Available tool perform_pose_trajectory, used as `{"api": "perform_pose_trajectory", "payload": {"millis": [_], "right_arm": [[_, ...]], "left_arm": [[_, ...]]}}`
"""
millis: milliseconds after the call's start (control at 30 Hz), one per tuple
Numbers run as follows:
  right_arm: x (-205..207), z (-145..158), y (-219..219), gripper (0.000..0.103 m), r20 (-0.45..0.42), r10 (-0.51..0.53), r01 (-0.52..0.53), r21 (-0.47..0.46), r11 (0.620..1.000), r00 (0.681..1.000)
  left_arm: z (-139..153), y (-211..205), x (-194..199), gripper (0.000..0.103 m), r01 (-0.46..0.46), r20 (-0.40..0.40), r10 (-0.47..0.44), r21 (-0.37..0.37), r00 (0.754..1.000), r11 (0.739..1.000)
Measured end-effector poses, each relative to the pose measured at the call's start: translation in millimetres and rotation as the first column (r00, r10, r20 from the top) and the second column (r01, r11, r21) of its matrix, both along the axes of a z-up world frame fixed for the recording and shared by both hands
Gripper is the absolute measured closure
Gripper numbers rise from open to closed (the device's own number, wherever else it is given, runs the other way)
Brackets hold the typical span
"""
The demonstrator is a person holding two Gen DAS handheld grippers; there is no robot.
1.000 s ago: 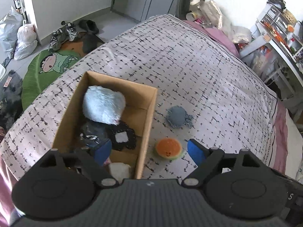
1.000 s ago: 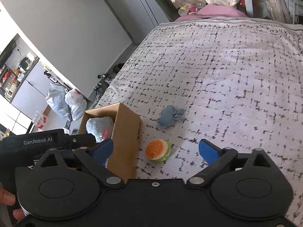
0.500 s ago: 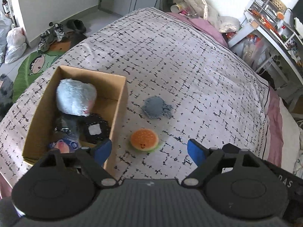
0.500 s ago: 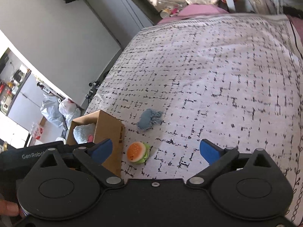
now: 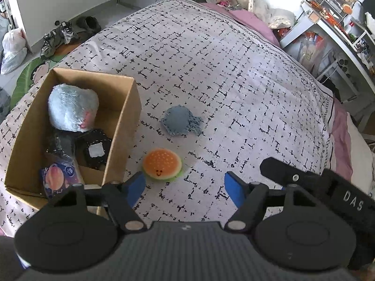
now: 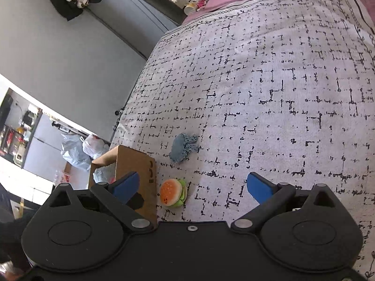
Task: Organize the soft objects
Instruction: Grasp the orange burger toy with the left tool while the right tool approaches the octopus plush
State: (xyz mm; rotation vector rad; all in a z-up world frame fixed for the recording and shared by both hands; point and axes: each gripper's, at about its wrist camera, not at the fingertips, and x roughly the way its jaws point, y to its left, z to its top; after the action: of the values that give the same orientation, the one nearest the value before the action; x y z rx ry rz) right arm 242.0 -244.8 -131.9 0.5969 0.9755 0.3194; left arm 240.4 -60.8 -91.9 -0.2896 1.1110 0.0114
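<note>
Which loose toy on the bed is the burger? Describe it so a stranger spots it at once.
Find the open cardboard box on the patterned bedspread. Two soft toys lie on the cover just outside its long side wall, and the burger toy is the one nearer the left tool. It is round and orange with a small smiling face and a green edge, unlike the grey-blue knitted toy beyond it.

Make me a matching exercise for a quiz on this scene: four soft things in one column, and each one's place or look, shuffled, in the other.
1. burger plush
2. blue knitted toy
3. fluffy pale-blue plush
4. black pad with a white patch

a. inside the cardboard box, far end
b. on the bedspread, far from the box
c. inside the box, middle
d. on the bedspread, beside the box wall

Pairs: 1-d, 2-b, 3-a, 4-c
</note>
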Motion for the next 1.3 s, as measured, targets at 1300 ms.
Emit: {"api": "perform_pose_trajectory", "payload": {"millis": [1300], "right_arm": [[41.4,-48.4,4.9,0.009,-0.089,-0.014,0.017,0.032,0.999,0.996]], "left_arm": [[-99.5,-8.8,52.1,0.068,-0.057,-0.152,0.074,0.115,0.986,0.992]]}}
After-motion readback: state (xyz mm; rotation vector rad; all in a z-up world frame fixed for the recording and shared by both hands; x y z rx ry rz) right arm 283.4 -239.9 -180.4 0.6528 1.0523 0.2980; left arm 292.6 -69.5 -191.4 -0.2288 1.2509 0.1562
